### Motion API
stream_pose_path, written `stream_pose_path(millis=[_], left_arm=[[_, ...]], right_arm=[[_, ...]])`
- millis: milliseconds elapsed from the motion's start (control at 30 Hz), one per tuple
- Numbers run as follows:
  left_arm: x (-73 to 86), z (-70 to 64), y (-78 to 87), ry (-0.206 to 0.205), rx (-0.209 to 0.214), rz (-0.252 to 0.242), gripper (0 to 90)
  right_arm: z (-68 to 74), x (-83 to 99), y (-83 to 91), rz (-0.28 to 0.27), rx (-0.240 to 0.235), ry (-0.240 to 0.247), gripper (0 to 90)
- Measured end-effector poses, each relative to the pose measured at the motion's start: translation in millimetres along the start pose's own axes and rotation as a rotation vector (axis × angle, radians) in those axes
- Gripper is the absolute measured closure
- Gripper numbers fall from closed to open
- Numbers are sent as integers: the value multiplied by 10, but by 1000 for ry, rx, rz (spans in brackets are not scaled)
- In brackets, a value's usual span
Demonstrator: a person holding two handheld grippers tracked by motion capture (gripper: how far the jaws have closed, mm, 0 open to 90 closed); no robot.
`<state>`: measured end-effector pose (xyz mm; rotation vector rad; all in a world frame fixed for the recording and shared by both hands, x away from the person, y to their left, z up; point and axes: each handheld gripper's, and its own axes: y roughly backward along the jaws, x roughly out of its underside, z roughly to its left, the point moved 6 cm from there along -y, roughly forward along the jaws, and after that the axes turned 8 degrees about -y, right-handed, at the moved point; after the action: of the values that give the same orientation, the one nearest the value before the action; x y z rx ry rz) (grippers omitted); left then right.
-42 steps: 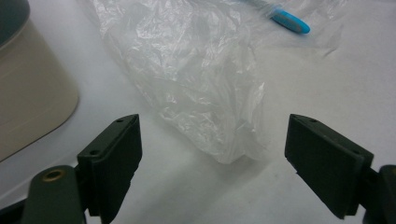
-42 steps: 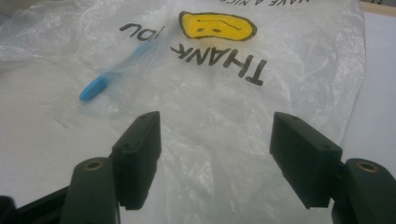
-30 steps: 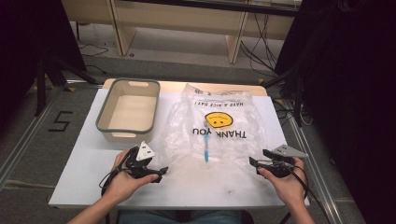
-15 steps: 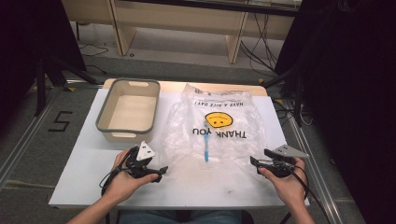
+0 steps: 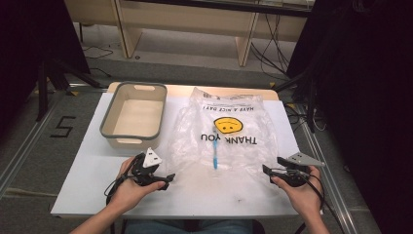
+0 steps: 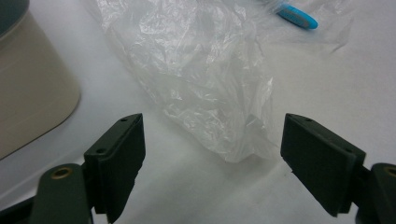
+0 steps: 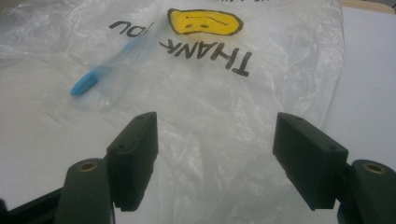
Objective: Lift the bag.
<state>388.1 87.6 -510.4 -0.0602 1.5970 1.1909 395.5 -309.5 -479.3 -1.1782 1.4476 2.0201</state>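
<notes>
On the left of the white table (image 5: pixel 87 190), a grey and cream bin (image 5: pixel 134 114) is sitting with nothing showing inside it. The left gripper view is catching just a cream corner of that bin (image 6: pixel 28 88), very close up.

Just below the bin, a hand is holding the left gripper (image 5: pixel 163 179) low over the table. From above you cannot tell how its jaws are standing. The left gripper view is showing them spread wide apart, holding nothing, and a crinkly corner of the plastic bag (image 6: pixel 205 88) is lying just in front of the gap.

In the middle, the clear plastic bag (image 5: pixel 229 131) is lying flat on the table, with a yellow smiley face (image 5: pixel 229 125) and the words THANK YOU on it. A blue toothbrush (image 5: pixel 215 153) is lying inside the bag, under the plastic, near its front edge. The right gripper view is showing the toothbrush (image 7: pixel 86 83) blurry through the plastic, and the smiley face (image 7: pixel 205 22) clearly.

On the right, a hand is holding the right gripper (image 5: pixel 269 170) at the bag's near right corner. Its own view is showing the jaws wide apart over the plastic, pinching nothing.
</notes>
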Motion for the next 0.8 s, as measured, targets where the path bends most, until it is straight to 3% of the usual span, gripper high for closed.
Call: stream_pose_path(millis=[267, 400, 533, 633, 733, 800], left_arm=[[-26, -42, -59, 0, -7, 17, 229], [-9, -132, -153, -28, 30, 49, 250], [0, -216, -228, -21, 58, 73, 270], [8, -220, -253, -27, 76, 77, 361], [30, -196, -282, -36, 90, 90, 496], [37, -184, -297, -38, 91, 93, 538]], right_arm=[[-12, 42, 15, 3, -10, 2, 318], [-25, 67, 29, 7, -10, -2, 316], [-22, 67, 55, 3, -8, -3, 313], [-10, 87, 60, 15, -15, -2, 310], [18, 138, 44, 55, -34, 8, 297], [36, 178, 36, 86, -44, 21, 293]])
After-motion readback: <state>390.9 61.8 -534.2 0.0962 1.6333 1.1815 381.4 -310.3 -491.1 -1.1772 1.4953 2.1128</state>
